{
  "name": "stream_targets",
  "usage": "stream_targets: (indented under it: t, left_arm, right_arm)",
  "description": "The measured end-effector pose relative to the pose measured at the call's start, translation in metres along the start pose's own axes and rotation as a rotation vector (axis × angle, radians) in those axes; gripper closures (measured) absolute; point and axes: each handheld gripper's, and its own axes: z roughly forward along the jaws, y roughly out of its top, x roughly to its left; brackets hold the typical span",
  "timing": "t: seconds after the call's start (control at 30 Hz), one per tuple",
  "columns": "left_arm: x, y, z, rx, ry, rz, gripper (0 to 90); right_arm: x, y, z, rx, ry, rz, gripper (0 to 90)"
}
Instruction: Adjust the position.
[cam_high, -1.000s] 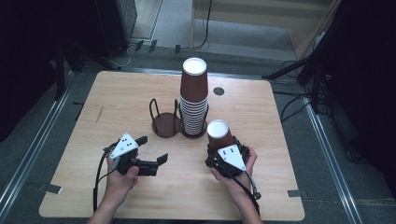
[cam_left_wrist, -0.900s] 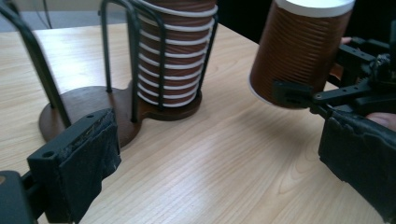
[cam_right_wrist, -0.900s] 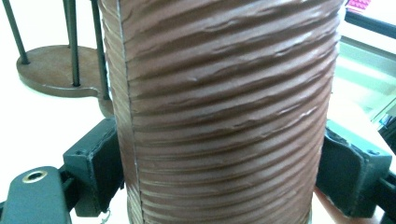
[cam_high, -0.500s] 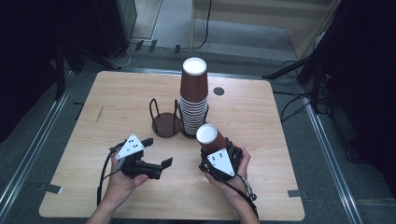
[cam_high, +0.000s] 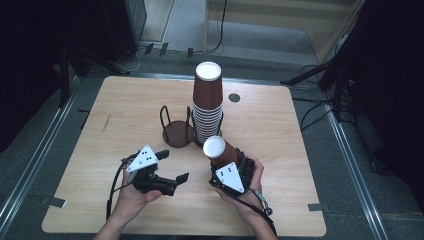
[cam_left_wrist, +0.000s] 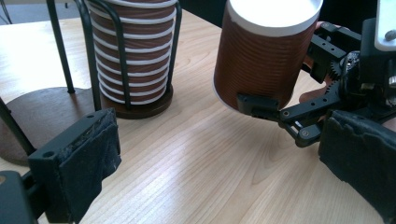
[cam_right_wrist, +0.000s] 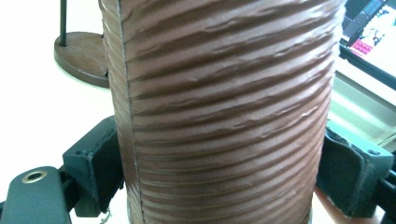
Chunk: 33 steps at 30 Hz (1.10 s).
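Observation:
A tall stack of brown ribbed paper cups (cam_high: 208, 102) stands in a black wire holder at the table's middle; the same stack (cam_left_wrist: 133, 51) appears in the left gripper view. My right gripper (cam_high: 227, 161) is shut on a single brown cup (cam_high: 220, 150), tilted so its white end points up and left. That cup (cam_right_wrist: 224, 93) sits between the two pads of the right gripper (cam_right_wrist: 224, 177). From the left gripper view, the held cup (cam_left_wrist: 264, 51) hovers just above the wood. My left gripper (cam_high: 171, 166) is open, holds nothing and points at the cup; its pads (cam_left_wrist: 91, 154) stand wide apart.
An empty round holder base (cam_high: 176, 134) with wire uprights stands left of the stack. A dark round hole (cam_high: 234, 97) sits in the table (cam_high: 300, 150) behind the stack. Stand legs and cables lie on the floor to the right.
The right gripper has carried the cup leftward and tipped it over toward the left gripper. The left gripper has shifted slightly right, toward the cup, staying open.

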Motion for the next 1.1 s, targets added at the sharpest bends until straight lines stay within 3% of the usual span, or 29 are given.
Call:
stream_targets:
  t: [0.33,0.57,1.1]
  left_arm:
    - [-0.003,0.0,0.001,0.006,-0.022,0.005,0.0]
    - [-0.005,0.001,0.002,0.006,-0.044,0.012,0.0]
    - [-0.009,0.002,0.002,-0.006,-0.073,0.02,6.7]
  right_arm:
    - [0.01,0.001,-0.002,-0.015,0.007,-0.058,12.2]
    - [0.019,0.002,-0.004,-0.037,0.016,-0.125,12.2]
    - [0.036,0.001,-0.008,-0.084,0.058,-0.246,12.2]
